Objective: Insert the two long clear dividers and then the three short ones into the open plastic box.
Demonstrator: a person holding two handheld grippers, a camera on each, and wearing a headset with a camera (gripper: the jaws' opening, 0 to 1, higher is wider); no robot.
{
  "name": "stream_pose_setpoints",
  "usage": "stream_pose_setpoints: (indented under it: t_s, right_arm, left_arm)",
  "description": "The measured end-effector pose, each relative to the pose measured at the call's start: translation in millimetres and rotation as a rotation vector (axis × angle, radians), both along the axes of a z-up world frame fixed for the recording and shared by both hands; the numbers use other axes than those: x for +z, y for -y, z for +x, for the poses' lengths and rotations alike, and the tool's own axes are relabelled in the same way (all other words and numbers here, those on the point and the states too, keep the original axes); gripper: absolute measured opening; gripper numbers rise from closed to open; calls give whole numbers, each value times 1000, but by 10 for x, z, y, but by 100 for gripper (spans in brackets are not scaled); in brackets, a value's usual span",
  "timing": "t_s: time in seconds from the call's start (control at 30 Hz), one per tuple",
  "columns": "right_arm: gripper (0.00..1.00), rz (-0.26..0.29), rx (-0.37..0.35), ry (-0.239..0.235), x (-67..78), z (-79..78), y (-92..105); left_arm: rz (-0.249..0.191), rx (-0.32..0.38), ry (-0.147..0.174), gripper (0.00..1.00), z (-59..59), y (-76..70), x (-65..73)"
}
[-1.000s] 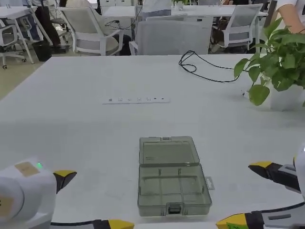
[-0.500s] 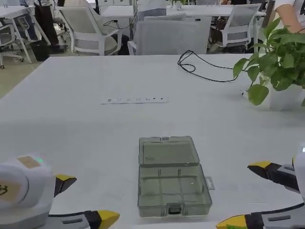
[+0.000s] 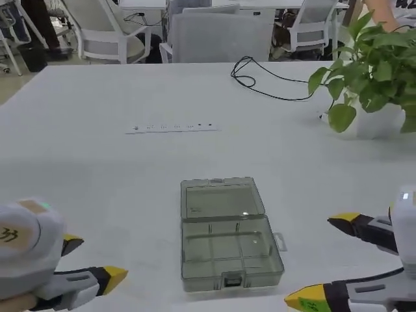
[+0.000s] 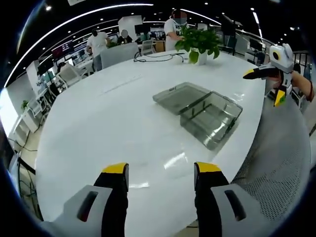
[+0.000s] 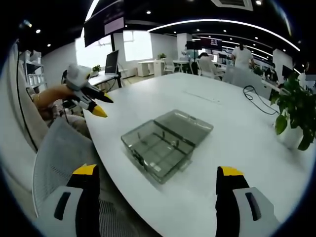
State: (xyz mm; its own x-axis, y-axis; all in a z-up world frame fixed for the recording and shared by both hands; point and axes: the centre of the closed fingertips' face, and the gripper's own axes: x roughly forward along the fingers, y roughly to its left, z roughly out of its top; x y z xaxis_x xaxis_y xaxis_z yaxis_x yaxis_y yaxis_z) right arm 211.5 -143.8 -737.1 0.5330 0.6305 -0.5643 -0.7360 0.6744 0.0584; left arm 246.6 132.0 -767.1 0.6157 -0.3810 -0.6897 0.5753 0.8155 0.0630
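Little has changed: the left gripper [image 3: 93, 260] and right gripper [image 3: 317, 260] stay spread, empty, flanking the box [image 3: 195, 257], whose dividers [image 3: 236, 235] look already seated.

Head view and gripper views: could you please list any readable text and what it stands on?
"33", roughly, turned sideways: sticker on the left gripper.
Marks on the socket strip: too small to read.
Overhead screen in the right gripper view: too blurred to read.
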Motion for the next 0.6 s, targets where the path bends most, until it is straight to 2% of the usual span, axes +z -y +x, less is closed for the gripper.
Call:
stream_pose_setpoints:
  t_s: [0.03, 0.1, 0.2, 0.33, 0.5, 0.6]
  right_arm:
    - [99, 1, -3, -2, -4, 10, 1]
    - [99, 1, -8, -5, -7, 21, 0]
    - [99, 2, -19, -7, -6, 41, -2]
    - [99, 6, -31, -12, -12, 59, -1]
    - [98, 3, -42, -22, -40, 74, 4]
    - [98, 0, -46, -28, -58, 81, 7]
  left_arm:
    - [1, 3, -6, 52, 15, -16, -22]
    - [16, 26, -37, 50, 41, -93, -100]
    - [30, 40, -54, 48, 116, -189, -215]
    - [46, 52, -81, 43, 160, -267, -331]
    - [44, 56, -101, 40, 219, -308, -464]
    - [61, 51, -125, 39, 236, -331, -556]
